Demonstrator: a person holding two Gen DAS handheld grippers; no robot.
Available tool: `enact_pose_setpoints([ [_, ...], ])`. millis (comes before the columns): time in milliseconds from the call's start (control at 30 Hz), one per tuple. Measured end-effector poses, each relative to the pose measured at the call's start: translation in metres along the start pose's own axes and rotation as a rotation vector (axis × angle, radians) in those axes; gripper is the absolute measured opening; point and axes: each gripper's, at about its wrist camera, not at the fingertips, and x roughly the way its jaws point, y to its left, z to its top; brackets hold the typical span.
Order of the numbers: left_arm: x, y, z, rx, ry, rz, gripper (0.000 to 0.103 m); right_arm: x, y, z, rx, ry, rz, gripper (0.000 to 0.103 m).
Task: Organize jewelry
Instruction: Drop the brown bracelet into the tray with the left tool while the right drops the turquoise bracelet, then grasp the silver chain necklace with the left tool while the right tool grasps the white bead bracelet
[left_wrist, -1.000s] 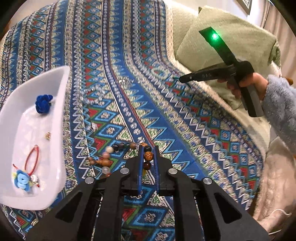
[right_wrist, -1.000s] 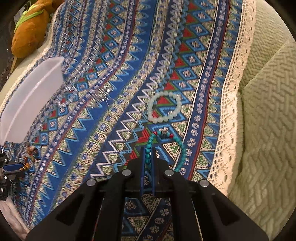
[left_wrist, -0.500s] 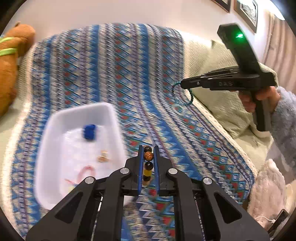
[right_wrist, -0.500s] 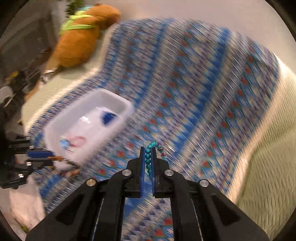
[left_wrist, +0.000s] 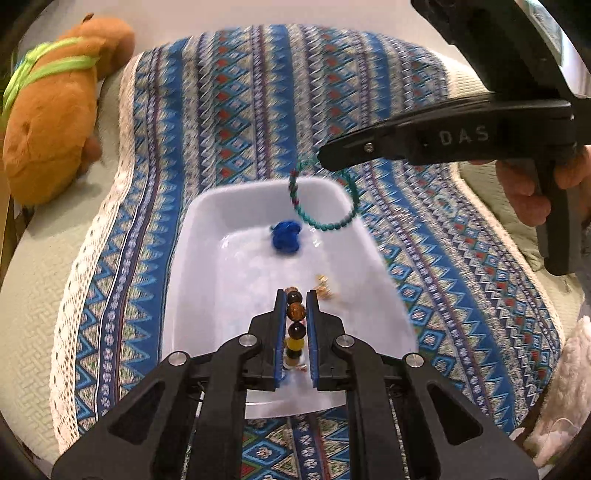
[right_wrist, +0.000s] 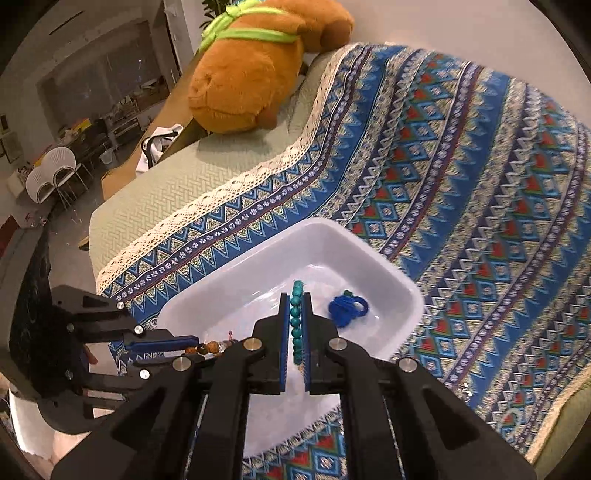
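A white tray (left_wrist: 192, 258) sits on the patterned blue blanket (left_wrist: 240, 110); it also shows in the right wrist view (right_wrist: 369, 251). My left gripper (left_wrist: 295, 306) is shut on a brown-and-amber bead bracelet (left_wrist: 296, 312) and holds it above the tray's near half. My right gripper (right_wrist: 295, 306) is shut on a turquoise bead bracelet (right_wrist: 295, 321), which hangs as a loop (left_wrist: 325, 206) over the tray's far end. In the tray lie a blue fabric flower (left_wrist: 285, 237) and small gold pieces (left_wrist: 323, 288). The left gripper (right_wrist: 192, 345) shows in the right wrist view at the tray's left end.
A brown plush toy (left_wrist: 51, 110) with a green band lies at the couch's far left, off the blanket. The blanket's lace edge (left_wrist: 85, 277) runs left of the tray. A fluffy white cloth (left_wrist: 569, 387) lies at the right. A room with chairs (right_wrist: 51, 173) lies beyond the couch.
Both grippers lifted their bracelets off the blanket and carried them over the white tray. The right gripper has come much closer to the left one.
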Motion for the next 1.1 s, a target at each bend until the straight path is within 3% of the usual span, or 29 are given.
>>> enact_pose_setpoints([
  [33, 0.001, 0.003, -0.002, -0.005, 0.005, 0.006, 0.031, 0.004, -0.001, -0.001, 0.001, 0.011, -0.006, 0.052],
  [67, 0.002, 0.004, -0.004, -0.005, 0.007, 0.022, 0.059, 0.007, -0.002, -0.001, 0.005, 0.019, -0.016, 0.070],
  [100, 0.001, 0.007, -0.006, -0.004, 0.007, 0.029, 0.071, 0.008, -0.005, -0.002, 0.011, 0.022, -0.012, 0.070],
  [133, 0.000, 0.008, -0.008, -0.007, 0.002, 0.027, 0.076, 0.006, -0.008, -0.004, 0.019, 0.014, -0.015, 0.070],
  [267, -0.010, 0.003, -0.010, 0.009, -0.020, 0.023, 0.077, -0.015, -0.028, -0.012, 0.040, -0.023, -0.064, 0.069],
  [467, -0.022, -0.044, -0.002, 0.098, -0.066, -0.047, 0.083, -0.061, -0.086, -0.045, 0.114, -0.049, -0.178, 0.068],
  [633, -0.014, -0.096, 0.006, 0.147, -0.095, -0.152, 0.083, -0.103, -0.153, -0.084, 0.226, -0.019, -0.313, 0.068],
  [767, 0.008, -0.130, 0.015, 0.150, -0.101, -0.187, 0.083, -0.113, -0.195, -0.123, 0.300, 0.029, -0.378, 0.068],
  [1100, 0.080, -0.186, 0.028, 0.074, -0.078, -0.103, 0.083, -0.096, -0.249, -0.172, 0.413, 0.082, -0.361, 0.068],
])
